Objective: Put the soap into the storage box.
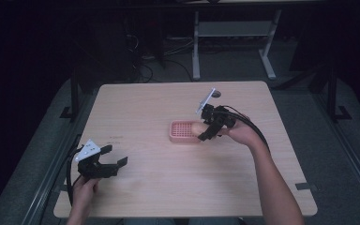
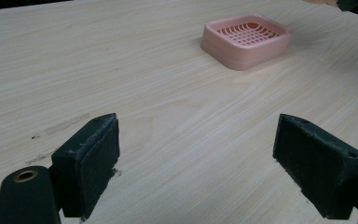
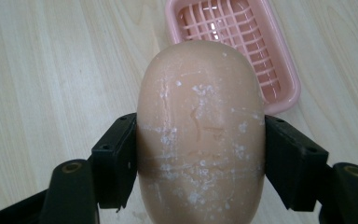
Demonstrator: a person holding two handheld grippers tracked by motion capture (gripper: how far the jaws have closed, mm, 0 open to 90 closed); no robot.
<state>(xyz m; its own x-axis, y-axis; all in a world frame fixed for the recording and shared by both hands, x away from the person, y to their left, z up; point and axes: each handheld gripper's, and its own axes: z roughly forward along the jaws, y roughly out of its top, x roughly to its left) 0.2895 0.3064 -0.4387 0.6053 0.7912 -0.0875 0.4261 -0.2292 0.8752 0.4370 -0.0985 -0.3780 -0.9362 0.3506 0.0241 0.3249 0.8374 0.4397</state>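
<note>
A peach-coloured oval soap bar with white scuffs sits clamped between both jaws of my right gripper, which is shut on it. The bar hangs over the near edge of a pink slatted soap dish. From above, the right gripper hovers at the dish's right side, with the soap poking over the dish. My left gripper rests low at the table's front left, open with nothing between its pads; the dish lies well ahead of it.
The light wooden table has faint dark scuff marks near the left gripper. Beyond the far edge stand white desk legs and cables on a dark floor. A small round hole sits near the table's back edge.
</note>
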